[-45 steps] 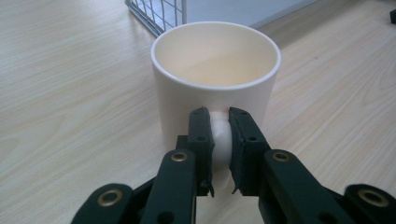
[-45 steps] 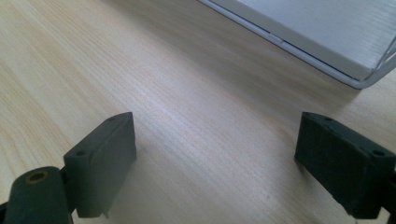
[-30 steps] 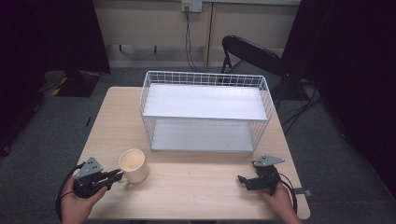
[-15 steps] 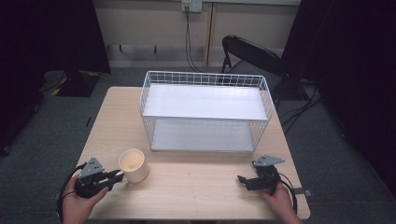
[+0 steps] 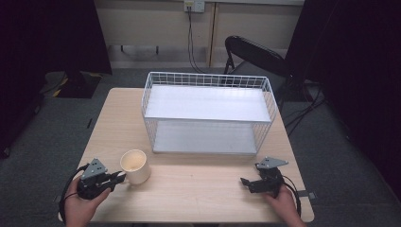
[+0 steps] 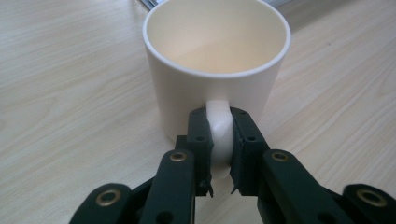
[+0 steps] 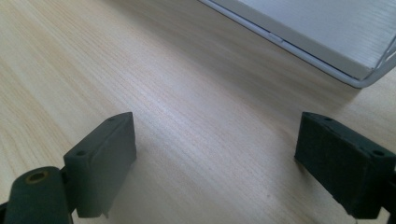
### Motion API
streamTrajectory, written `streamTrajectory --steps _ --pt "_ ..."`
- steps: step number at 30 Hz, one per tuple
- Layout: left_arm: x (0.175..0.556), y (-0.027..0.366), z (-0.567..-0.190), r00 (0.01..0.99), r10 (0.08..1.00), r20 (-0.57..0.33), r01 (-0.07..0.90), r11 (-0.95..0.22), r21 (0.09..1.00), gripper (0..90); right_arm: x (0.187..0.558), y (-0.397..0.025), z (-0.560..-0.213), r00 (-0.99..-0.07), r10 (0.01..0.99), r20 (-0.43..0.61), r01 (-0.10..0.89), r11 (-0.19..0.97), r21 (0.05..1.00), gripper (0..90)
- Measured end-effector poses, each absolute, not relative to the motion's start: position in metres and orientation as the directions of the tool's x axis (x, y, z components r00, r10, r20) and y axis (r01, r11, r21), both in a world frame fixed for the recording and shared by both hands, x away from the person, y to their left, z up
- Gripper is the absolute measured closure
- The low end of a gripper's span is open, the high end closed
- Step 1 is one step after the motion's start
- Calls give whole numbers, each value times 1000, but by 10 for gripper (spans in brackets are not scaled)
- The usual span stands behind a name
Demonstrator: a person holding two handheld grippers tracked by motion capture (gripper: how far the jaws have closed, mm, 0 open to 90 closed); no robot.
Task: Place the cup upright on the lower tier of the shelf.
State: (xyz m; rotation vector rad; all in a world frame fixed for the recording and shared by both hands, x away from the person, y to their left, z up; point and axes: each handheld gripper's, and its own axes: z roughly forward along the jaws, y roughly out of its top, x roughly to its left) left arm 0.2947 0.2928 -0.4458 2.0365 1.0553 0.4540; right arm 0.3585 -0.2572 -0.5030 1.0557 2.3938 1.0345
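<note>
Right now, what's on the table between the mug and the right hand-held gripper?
Nothing: in the high view, bare table separates mug and right hand-held gripper.

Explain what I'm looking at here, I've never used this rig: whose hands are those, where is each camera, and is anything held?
A person holds a handheld gripper in each hand. The high view looks down on the wooden table; each gripper view comes from a camera riding on that gripper. The left gripper has its fingers shut on the handle of a cream mug, which stands on the table. The right gripper rests open, holding nothing. Behind stands a white wire rack with two shelves.
</note>
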Motion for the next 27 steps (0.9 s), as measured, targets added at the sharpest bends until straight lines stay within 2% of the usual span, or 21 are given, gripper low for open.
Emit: streamTrajectory --steps 15,27 --pt "291 288 -433 582 813 -17 484 -329 811 803 359 -257 -503 -673 740 -6 503 463 730 118" --pt "296 274 -429 613 790 -24 468 -339 816 803 359 -257 -503 -673 740 -6 503 463 730 118"
